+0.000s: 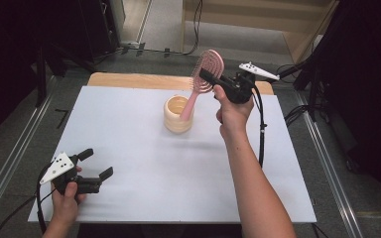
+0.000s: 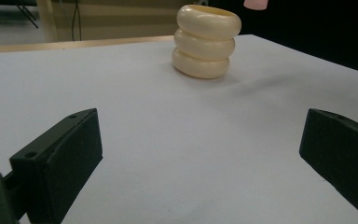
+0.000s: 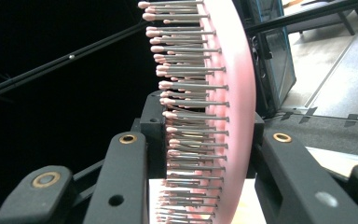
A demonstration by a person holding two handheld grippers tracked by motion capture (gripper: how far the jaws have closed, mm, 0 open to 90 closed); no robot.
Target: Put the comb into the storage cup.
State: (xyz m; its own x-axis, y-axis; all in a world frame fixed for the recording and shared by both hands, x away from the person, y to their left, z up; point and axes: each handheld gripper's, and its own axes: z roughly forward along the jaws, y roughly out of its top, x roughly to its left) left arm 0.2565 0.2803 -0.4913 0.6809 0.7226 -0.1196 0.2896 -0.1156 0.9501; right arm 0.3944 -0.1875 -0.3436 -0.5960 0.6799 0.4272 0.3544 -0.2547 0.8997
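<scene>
A pink hairbrush [image 1: 209, 67] hangs tilted, bristle head up, with its handle slanting down toward a cream ribbed cup [image 1: 177, 115] that stands upright at the table's middle back. My right gripper [image 1: 206, 75] is shut on the brush head; in the right gripper view the bristled head [image 3: 233, 93] sits between both black jaws [image 3: 205, 123]. In the left gripper view a pink bit [image 2: 256, 3] shows above and right of the cup [image 2: 207, 42], apart from its rim. My left gripper [image 1: 97, 162] rests low at the front left, open and holding nothing [image 2: 200, 154].
A white board [image 1: 154, 163] covers the table, and a wooden strip [image 1: 129, 79] shows along its back edge. The right gripper's cable [image 1: 262, 134] trails down beside the forearm. Dark stands and cables surround the table on the floor.
</scene>
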